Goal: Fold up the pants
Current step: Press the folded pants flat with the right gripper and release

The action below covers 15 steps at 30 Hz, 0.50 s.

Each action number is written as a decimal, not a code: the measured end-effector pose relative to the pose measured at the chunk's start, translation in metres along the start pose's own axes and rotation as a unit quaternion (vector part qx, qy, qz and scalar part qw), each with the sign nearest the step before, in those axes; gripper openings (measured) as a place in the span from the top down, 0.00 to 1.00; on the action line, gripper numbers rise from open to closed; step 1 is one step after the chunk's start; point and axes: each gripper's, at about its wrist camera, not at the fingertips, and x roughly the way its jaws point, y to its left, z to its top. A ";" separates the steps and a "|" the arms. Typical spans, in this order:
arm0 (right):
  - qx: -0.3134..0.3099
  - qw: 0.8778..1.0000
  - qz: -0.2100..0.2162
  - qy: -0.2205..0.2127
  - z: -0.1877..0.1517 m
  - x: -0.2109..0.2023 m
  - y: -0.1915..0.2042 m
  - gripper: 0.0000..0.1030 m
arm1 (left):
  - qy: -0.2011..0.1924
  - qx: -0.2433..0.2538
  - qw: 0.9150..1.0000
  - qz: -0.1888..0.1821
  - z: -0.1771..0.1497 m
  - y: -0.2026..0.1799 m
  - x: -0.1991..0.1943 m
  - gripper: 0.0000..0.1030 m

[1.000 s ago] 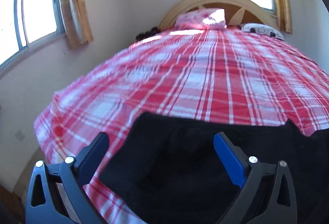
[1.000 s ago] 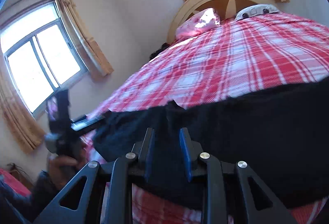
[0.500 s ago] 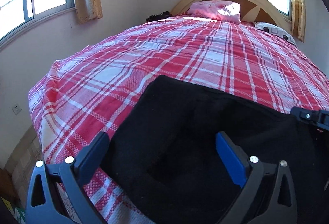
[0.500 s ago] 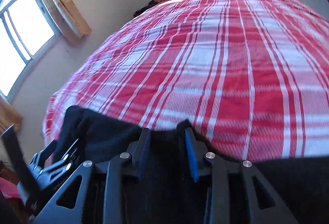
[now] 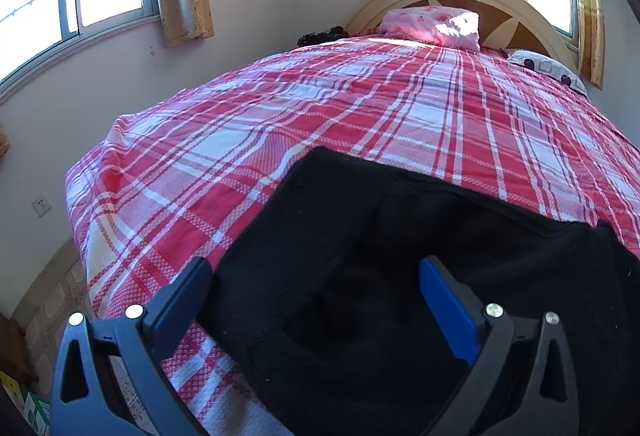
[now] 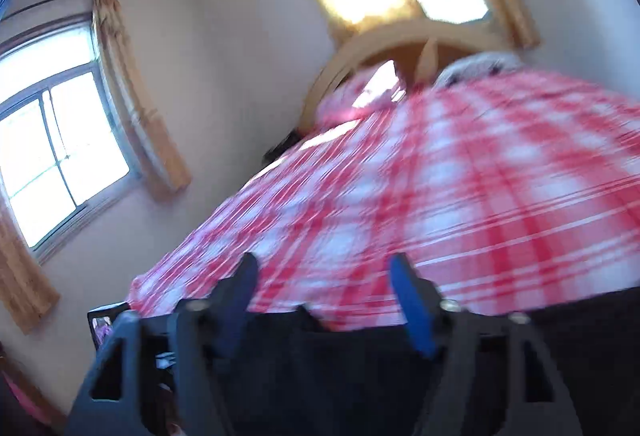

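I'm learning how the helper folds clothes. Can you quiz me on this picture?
1. True or false: the black pants lie on the red plaid bedspread.
2. What are the left gripper fingers doing? A) pinching the pants B) spread open above the pants C) holding the pink pillow
3. Fill in: the right gripper fingers are ____, holding nothing.

Key: 1 true; 2 B; 3 open

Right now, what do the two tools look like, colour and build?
Both match: left tool and right tool have black triangular cut-out frames, silver screw heads and flat blue finger pads. No cables, markings or sleeves visible; the right view is blurred.
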 end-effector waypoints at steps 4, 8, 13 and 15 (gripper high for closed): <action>0.038 0.991 -0.127 -0.028 -0.012 -0.091 -0.083 0.21 | -0.004 0.002 1.000 0.008 -0.001 -0.002 0.000 0.00; 0.140 0.978 -0.155 0.024 -0.047 -0.117 -0.149 0.21 | 0.001 0.001 1.000 0.015 0.001 -0.004 0.000 0.00; 0.121 0.983 -0.131 0.030 -0.079 -0.103 -0.149 0.21 | 0.002 0.001 1.000 0.014 0.000 -0.004 0.000 0.00; 0.100 0.986 -0.132 0.034 -0.079 -0.099 -0.143 0.26 | 0.001 0.001 1.000 0.015 0.000 -0.004 -0.001 0.00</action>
